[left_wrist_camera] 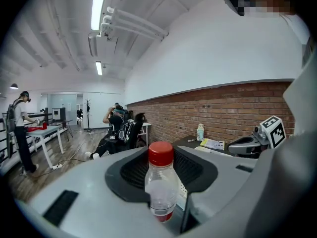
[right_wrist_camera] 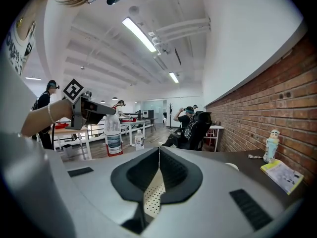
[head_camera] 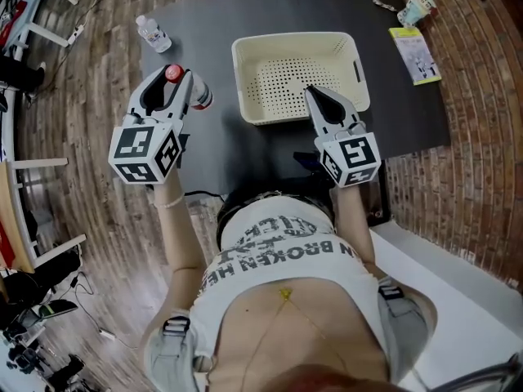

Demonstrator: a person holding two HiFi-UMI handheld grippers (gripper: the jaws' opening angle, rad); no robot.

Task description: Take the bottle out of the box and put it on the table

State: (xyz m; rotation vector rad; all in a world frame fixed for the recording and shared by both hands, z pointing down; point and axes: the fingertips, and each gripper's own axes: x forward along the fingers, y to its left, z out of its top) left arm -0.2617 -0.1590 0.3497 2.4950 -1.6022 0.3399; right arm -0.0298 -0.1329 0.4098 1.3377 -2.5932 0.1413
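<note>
A clear bottle with a red cap (head_camera: 173,73) stands upright between the jaws of my left gripper (head_camera: 184,84), which is shut on its lower body. It hangs over the left part of the dark table (head_camera: 212,23), left of the cream perforated box (head_camera: 298,76); I cannot tell whether its base touches the table. In the left gripper view the bottle (left_wrist_camera: 161,182) fills the gap between the jaws. My right gripper (head_camera: 315,95) is shut and holds nothing, at the box's near rim. Its own view shows the box (right_wrist_camera: 153,197) below the jaws and the held bottle (right_wrist_camera: 113,133) at the left.
A second small bottle (head_camera: 153,33) stands at the table's far left corner. A booklet (head_camera: 415,54) and a small figure (head_camera: 418,8) lie at the far right. White furniture (head_camera: 33,23) stands left of the table, a brick wall on the right.
</note>
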